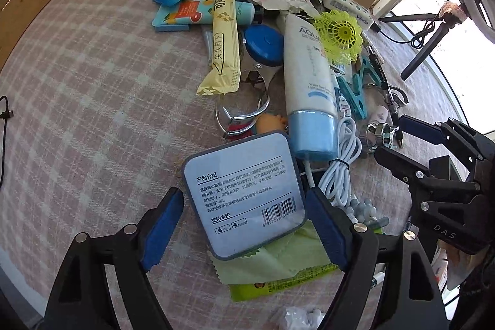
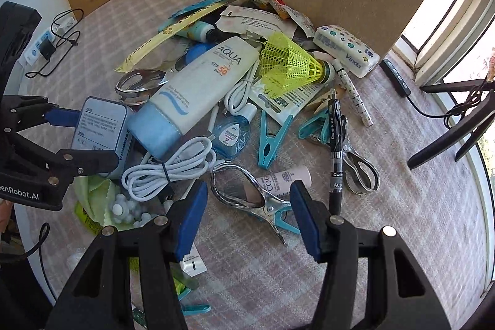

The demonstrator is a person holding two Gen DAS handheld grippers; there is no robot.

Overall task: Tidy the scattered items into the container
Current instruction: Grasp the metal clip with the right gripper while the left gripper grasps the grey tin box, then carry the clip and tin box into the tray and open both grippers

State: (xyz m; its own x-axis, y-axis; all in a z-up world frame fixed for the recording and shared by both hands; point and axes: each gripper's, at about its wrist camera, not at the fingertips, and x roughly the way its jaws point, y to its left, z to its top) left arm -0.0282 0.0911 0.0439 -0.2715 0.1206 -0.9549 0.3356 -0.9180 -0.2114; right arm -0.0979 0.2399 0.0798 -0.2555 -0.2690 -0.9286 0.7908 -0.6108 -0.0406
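The left claw (image 1: 244, 225) stands spread wide around a square blue-rimmed plastic box (image 1: 244, 197), pads clear of it. The right claw (image 2: 247, 215) is spread, empty, over a shiny metal clip (image 2: 250, 197). Both lie in the clutter on the pink checked bench (image 1: 92, 113), near a white sunscreen tube (image 1: 309, 82).

Two metal clamps (image 2: 247, 194) and three teal clothespins (image 2: 272, 138) lie in the pile. There is one sunscreen tube (image 2: 191, 95), one yellow shuttlecock (image 2: 290, 64), one black pen (image 2: 335, 150) and one white cable (image 2: 167, 169).
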